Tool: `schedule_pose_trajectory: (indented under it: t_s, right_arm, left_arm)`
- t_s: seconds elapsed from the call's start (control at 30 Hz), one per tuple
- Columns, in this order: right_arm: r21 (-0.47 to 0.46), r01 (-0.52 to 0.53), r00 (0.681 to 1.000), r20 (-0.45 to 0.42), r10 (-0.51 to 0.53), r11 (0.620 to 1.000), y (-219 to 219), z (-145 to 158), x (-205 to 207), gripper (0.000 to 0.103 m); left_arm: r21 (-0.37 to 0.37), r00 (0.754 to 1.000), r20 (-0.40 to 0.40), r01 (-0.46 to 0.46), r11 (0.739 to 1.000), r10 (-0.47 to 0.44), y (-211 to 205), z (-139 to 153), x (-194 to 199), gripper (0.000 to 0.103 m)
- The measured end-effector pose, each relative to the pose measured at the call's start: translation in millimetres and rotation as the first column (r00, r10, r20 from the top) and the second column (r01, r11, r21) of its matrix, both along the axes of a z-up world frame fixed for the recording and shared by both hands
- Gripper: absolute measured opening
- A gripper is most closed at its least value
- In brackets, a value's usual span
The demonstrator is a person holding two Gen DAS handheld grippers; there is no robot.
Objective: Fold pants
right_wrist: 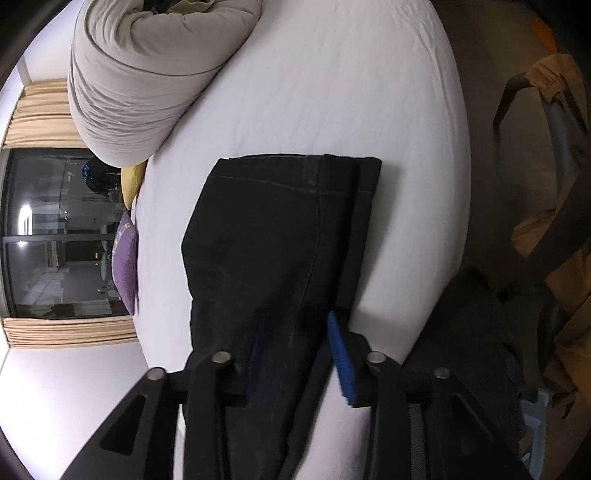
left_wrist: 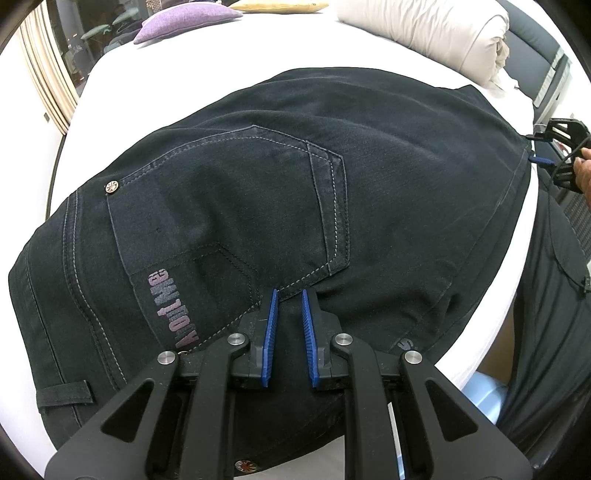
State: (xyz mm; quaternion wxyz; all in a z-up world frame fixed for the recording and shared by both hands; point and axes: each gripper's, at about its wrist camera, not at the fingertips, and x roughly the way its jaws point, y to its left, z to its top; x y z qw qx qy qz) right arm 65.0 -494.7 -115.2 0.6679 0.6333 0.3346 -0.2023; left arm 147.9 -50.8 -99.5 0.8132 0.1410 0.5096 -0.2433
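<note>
- Pants lie flat on the white bed, dark denim, back pocket up, waist end nearest the left tongs.
- Right wrist view: leg end with the hems stacked, near the bed edge, looks already doubled lengthwise.
- Left tongs: blue pads nearly together, a raised ridge of denim between them just below the pocket; reads as clenched on the pants.
- Right tongs: pads stand apart over the leg fabric, no pinch visible; released. One pad is blurred and dark.
- In the left wrist view the right tongs show small at the far right by the pants' edge, with a hand on the handle.
- Step, as judged: a fold looks just laid down, right side let go, left side not yet.
- Next move likely needs a fresh grasp at hems or waist, then carry one end over the other, keeping the edges lined up.
- Writing: pink-grey lettering printed by the pocket, runs sideways, can't read it for certain.
- Small round rivet at the pocket corner, no readable brand.
- Rolled beige duvet and purple cushion sit well apart from the pants.
</note>
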Motion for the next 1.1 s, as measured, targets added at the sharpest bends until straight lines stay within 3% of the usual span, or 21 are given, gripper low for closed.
schedule_pose_trajectory:
  t_s: [0.1,0.23,0.3,0.4,0.63,0.93,0.97,1.0,1.03,1.1]
  right_arm:
    - [-0.005,-0.018,1.000,-0.003,0.018,1.000,3.4,-3.0,6.9,0.041]
    - [0.020,-0.013,0.998,0.057,0.012,1.000,2.6,-13.0,12.8,0.039]
    - [0.017,-0.020,0.997,0.071,0.019,1.000,0.6,-14.5,14.2,0.018]
    - [0.013,-0.020,0.997,0.073,0.019,1.000,-3.0,-19.7,11.3,0.006]
    - [-0.082,0.004,0.999,0.042,-0.001,0.997,-2.4,-4.5,-5.6,0.004]
    - [-0.099,0.011,0.999,-0.043,-0.016,0.995,-4.6,-12.9,-11.3,0.003]
    - [-0.120,0.006,0.998,-0.065,-0.014,0.993,-5.6,-8.8,-10.5,0.005]
    - [-0.150,0.007,0.996,-0.091,-0.021,0.989,-6.4,-2.2,-11.5,0.014]
    - [-0.187,0.016,0.993,-0.113,-0.038,0.982,-7.2,7.9,-14.7,0.014]
    - [-0.232,-0.016,0.995,-0.101,-0.007,0.973,-2.6,25.4,-15.1,0.021]
  left_arm:
    - [0.000,1.000,-0.001,0.000,1.000,0.000,0.1,0.5,0.3,0.014]
    - [0.003,1.000,0.001,0.000,1.000,0.000,-1.0,1.3,-0.1,0.014]
    - [0.004,1.000,0.001,-0.001,1.000,0.001,-1.7,1.5,-0.2,0.014]
    - [0.004,1.000,0.002,-0.001,1.000,0.001,-3.1,1.8,-0.8,0.014]
    - [0.006,1.000,0.004,0.000,1.000,0.000,-3.9,1.9,-1.0,0.014]
    - [-0.009,1.000,0.009,-0.009,1.000,0.009,-1.4,2.9,-3.4,0.014]
    - [-0.011,1.000,0.009,-0.009,1.000,0.009,0.1,3.4,-3.8,0.014]
    - [-0.014,1.000,0.009,-0.010,1.000,0.010,1.1,3.5,-4.1,0.014]
    - [-0.017,1.000,0.010,-0.012,1.000,0.012,1.9,3.5,-4.3,0.014]
    - [-0.023,1.000,0.012,-0.015,1.000,0.015,3.7,3.1,-5.1,0.014]
